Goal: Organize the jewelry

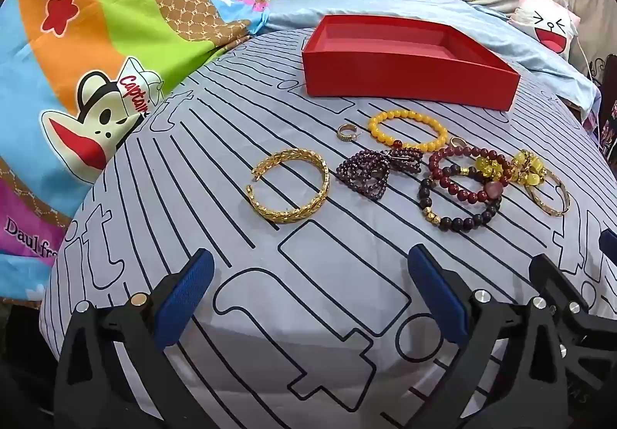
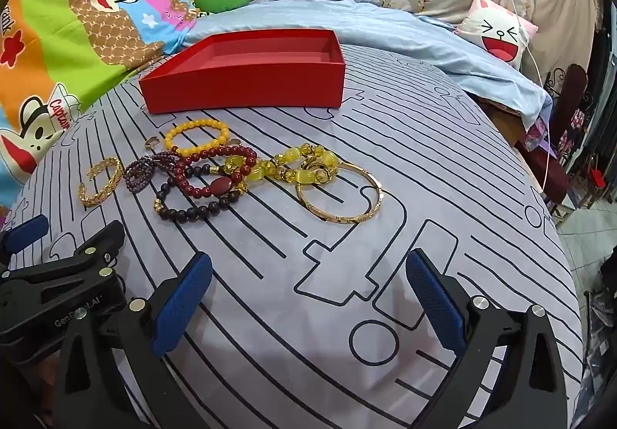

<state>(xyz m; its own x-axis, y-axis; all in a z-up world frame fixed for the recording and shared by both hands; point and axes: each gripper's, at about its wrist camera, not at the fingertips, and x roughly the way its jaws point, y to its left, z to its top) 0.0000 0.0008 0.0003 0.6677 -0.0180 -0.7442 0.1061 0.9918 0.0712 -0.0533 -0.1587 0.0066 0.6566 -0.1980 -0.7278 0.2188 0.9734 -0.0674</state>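
Observation:
An open red box [image 1: 405, 76] [image 2: 246, 88] stands empty at the back of the striped cloth. In front of it lies jewelry: a gold leaf cuff [image 1: 290, 185] [image 2: 99, 187], a purple bead piece [image 1: 370, 174] [image 2: 148, 170], an orange bead bracelet [image 1: 408, 130] [image 2: 196, 136], a small ring [image 1: 347, 132] [image 2: 151, 143], dark red [image 1: 461, 174] [image 2: 216, 174] and dark brown bead bracelets [image 1: 459, 213] [image 2: 193, 211], yellow glass beads [image 1: 528, 167] [image 2: 300, 167], a thin gold bangle [image 1: 549, 197] [image 2: 339, 197]. My left gripper [image 1: 310, 298] and right gripper [image 2: 308, 298] are open and empty, short of the jewelry.
A cartoon-print quilt [image 1: 96, 63] [image 2: 58, 24] lies at the left. A light blue sheet [image 1: 501, 39] [image 2: 443, 43] and a smiley pillow [image 1: 547, 24] [image 2: 497, 30] lie behind the box. The cloth drops off at the right, with floor [image 2: 590, 232] beyond.

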